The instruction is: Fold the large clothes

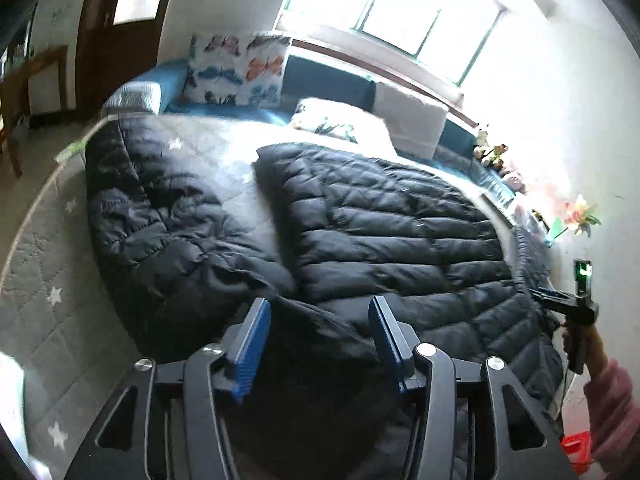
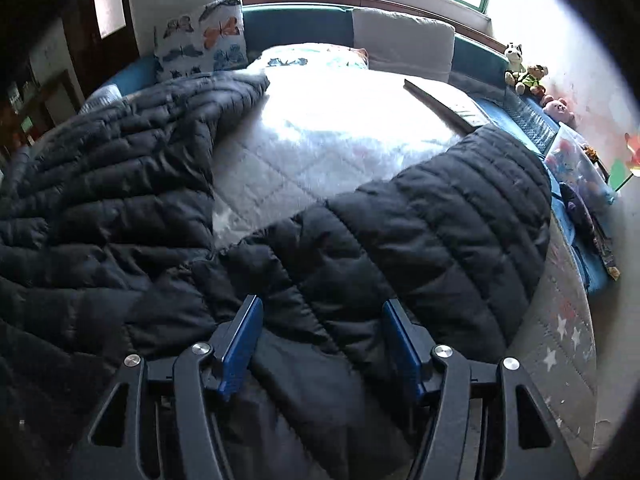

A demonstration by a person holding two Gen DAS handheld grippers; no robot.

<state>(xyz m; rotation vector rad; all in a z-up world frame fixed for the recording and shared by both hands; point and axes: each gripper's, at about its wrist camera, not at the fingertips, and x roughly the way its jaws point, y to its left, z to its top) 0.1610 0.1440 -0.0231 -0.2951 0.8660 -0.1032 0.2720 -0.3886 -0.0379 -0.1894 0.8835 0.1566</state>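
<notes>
A large black quilted down coat [image 1: 392, 240] lies spread on a bed with a pale star-print quilt [image 1: 52, 280]. In the left wrist view one sleeve [image 1: 152, 208] reaches to the left and the body lies to the right. My left gripper [image 1: 320, 312] is open, its blue pads just above the coat's near edge. In the right wrist view the coat [image 2: 420, 232] fills the foreground. My right gripper [image 2: 322, 312] is open above the coat, with fabric between the jaws. The right gripper also shows in the left wrist view [image 1: 576, 304], at the coat's right edge.
A butterfly pillow [image 1: 236, 68] and a white cushion [image 2: 404, 40] lean at the head of the bed under a bright window [image 1: 392, 8]. Stuffed toys [image 2: 528, 76] and a clear box [image 2: 580, 160] line the right wall. A book [image 2: 448, 100] lies on the quilt.
</notes>
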